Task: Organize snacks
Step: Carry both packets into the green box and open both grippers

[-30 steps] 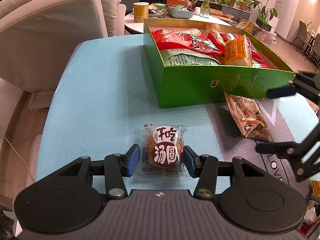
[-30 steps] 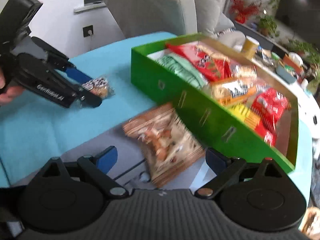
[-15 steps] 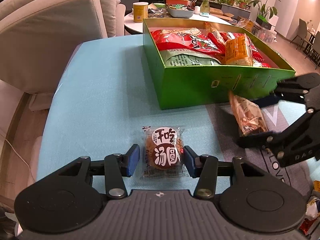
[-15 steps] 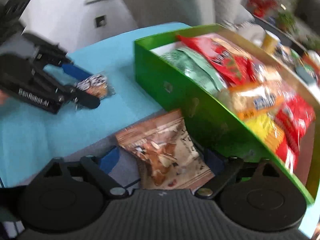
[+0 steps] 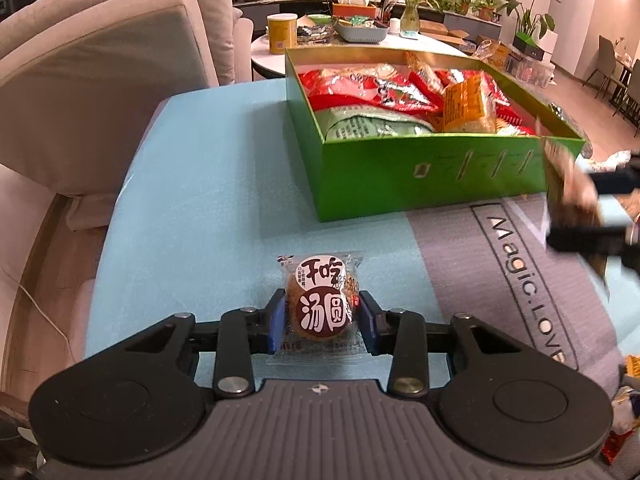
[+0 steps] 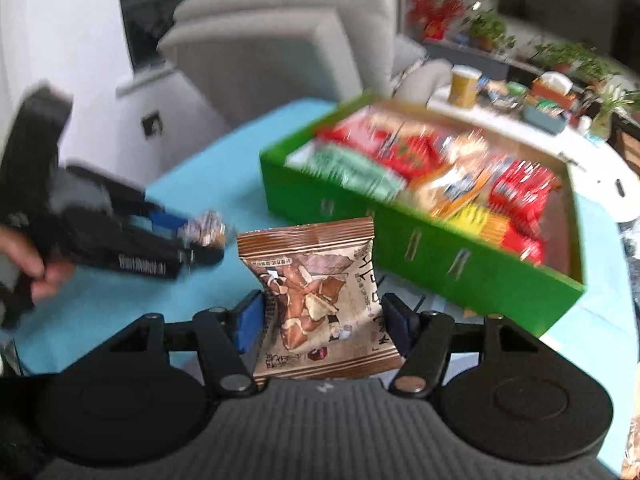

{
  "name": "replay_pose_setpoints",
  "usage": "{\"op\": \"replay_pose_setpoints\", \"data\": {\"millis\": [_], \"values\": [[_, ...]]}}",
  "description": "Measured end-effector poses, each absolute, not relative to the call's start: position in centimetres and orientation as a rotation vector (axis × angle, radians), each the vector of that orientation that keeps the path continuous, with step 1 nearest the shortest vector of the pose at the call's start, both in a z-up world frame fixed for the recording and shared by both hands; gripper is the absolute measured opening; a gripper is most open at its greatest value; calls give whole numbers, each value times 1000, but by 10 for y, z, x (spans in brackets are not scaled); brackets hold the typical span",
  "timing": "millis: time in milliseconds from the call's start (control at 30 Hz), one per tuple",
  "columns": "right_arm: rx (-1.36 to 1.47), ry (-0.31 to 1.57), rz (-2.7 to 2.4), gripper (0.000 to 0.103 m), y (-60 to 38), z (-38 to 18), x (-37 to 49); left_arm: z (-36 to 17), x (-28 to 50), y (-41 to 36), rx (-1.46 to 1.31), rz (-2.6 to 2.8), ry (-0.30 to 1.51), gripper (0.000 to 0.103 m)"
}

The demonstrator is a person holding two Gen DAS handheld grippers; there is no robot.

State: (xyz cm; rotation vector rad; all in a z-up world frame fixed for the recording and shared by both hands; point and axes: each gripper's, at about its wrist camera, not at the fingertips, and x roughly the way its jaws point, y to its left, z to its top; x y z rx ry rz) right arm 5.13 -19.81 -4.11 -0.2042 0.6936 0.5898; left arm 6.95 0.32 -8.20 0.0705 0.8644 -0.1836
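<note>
Two claws at work, two loose snacks in play, and one green box (image 5: 420, 176) already stuffed with packets too jumbled to count. The left claw (image 5: 321, 316) has just pinched in tight on the round pastry packet (image 5: 320, 304), blue pads pressing both sides of the wrapper, which lies on the blue desk (image 5: 192, 184) in front of the box's near wall. A second ago that same packet sat loose between wider pads. Over to the right claw (image 6: 322, 322): its jaws have just been narrowing and now clamp the brown nut bag (image 6: 320, 292), standing upright between the pads and lifted clear of the grey mat (image 5: 480, 280). A second ago the bag lay flat on that mat beside the box, with the jaws spread wide around it. From the left wrist view, the bag shows blurred at the box's right corner. A person's hand (image 6: 32, 264) grips the left tool's handle.
</note>
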Motion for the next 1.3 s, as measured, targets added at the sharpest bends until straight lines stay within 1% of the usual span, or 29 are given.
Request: {"op": "replay_pose_setpoints", "data": {"millis": [167, 467, 700, 1300], "values": [[-109, 613, 459, 67, -213, -20, 62, -63, 64, -1, 71, -192, 813, 34], [15, 552, 238, 67, -238, -6, 102, -33, 64, -15, 95, -221, 729, 34], [138, 589, 155, 67, -255, -8, 134, -24, 70, -24, 110, -227, 711, 34], [166, 638, 133, 67, -262, -28, 155, -17, 97, -45, 131, -246, 692, 34]]}}
